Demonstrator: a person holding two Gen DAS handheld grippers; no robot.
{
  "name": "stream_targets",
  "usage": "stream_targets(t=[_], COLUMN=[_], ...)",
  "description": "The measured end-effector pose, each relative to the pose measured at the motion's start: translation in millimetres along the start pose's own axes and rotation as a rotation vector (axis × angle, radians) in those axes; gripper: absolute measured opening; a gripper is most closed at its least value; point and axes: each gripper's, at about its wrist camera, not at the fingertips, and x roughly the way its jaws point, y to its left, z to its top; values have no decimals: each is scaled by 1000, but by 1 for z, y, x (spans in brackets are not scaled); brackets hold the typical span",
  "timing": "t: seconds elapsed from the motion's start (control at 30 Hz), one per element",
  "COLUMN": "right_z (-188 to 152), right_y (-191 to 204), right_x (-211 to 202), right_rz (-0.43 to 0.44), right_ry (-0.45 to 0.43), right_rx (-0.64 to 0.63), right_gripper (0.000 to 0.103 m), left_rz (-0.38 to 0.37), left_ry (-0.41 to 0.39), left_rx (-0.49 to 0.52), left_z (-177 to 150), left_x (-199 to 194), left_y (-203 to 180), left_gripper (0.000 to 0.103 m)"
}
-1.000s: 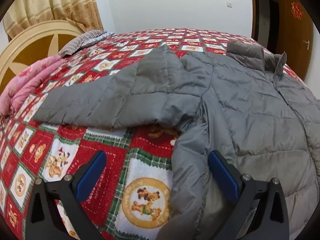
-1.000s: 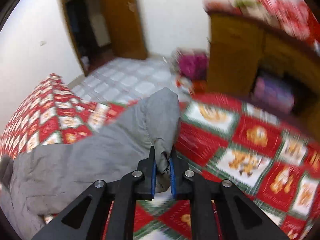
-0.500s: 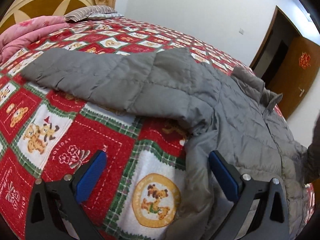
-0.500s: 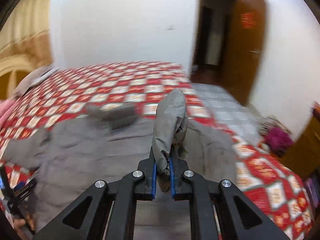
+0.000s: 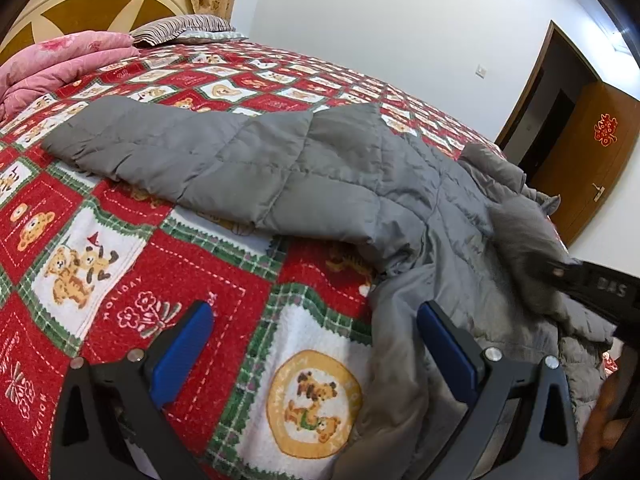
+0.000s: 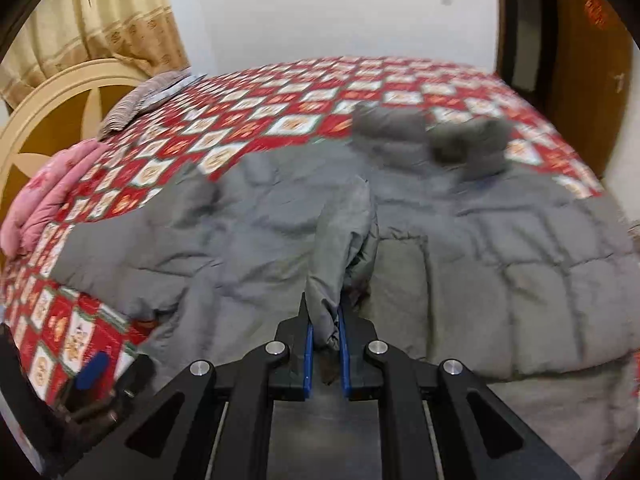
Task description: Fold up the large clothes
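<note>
Swung in from the bed's far edge, my right gripper (image 6: pixel 325 346) clamps one sleeve (image 6: pixel 340 240) over the jacket (image 6: pixel 520 280), left gripper (image 5: pixel 316 344) open, other sleeve (image 5: pixel 180 152) unfolded.

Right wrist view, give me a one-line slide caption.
Right gripper clamps a sleeve over the gray quilted jacket on a bed.

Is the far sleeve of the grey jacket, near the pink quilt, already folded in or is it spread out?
Spread out. The sleeve lies flat on the red bedspread, stretched away from the jacket body.
</note>
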Motion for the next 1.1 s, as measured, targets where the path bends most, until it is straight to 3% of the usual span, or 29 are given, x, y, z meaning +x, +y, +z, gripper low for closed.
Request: stream_targets(t=[0.03, 0.1, 0.17, 0.23, 0.3, 0.4, 0.43, 0.53, 0.57, 0.6, 0.63, 0.67, 0.8, 0.87, 1.0, 1.1], right_z=[0, 2, 4, 5, 11, 15, 14, 8, 2, -2, -6, -11, -27, -38, -57, -55], right_y=[5, 10, 12, 8, -4, -33, -49, -89, -106, -121, -132, -152, -193, -204, -204, -205], right_x=[7, 16, 20, 11, -11, -50, -64, -81, -80, -77, -74, -68, -56, -43, -32, -31], right_rz=[45, 148, 233, 297, 376, 369, 313, -9, -132, -213, -257, -305, -379, -354, -364, -378], right_ry=[6, 29, 68, 45, 16, -60, -103, -159, -153, -136, -116, -92, -87, -65, -79, -82], right_rx=[7, 12, 36, 69, 105, 123, 131, 126, 120, 122, 131, 163, 264, 300, 271, 253], right_gripper=[11, 28, 67, 76, 77, 77, 77, 76, 64, 52, 33, 31, 31, 31, 31, 32], left_rz=[0, 0, 1, 2, 3, 5, 8, 28, 38, 49, 58, 62, 57, 77, 176, 290], left_ry=[-1, -3, -5, -6, -5, -2, 1, 15, 27, 42, 47, 42, -18, -35, -78, -39], left_rx=[1, 1, 2, 4, 5, 6, 8, 20, 27, 37, 47, 56, 104, 165, 267, 288], left_z=[0, -1, -1, -1, -1, -1, -1, 0, 2, 5, 9, 13, 44, 59, 67, 57], left_x=[0, 0, 1, 1, 1, 1, 2, 2, 2, 1, -3, -7, -26, -22, 5, 46], left_y=[0, 0, 0, 0, -1, 0, -1, -4, -6, -9, -14, -18, -56, -87, -136, -145], left_gripper=[103, 103, 103, 103, 103, 103, 103, 103, 103, 103, 103, 103, 103, 103, 103, 103])
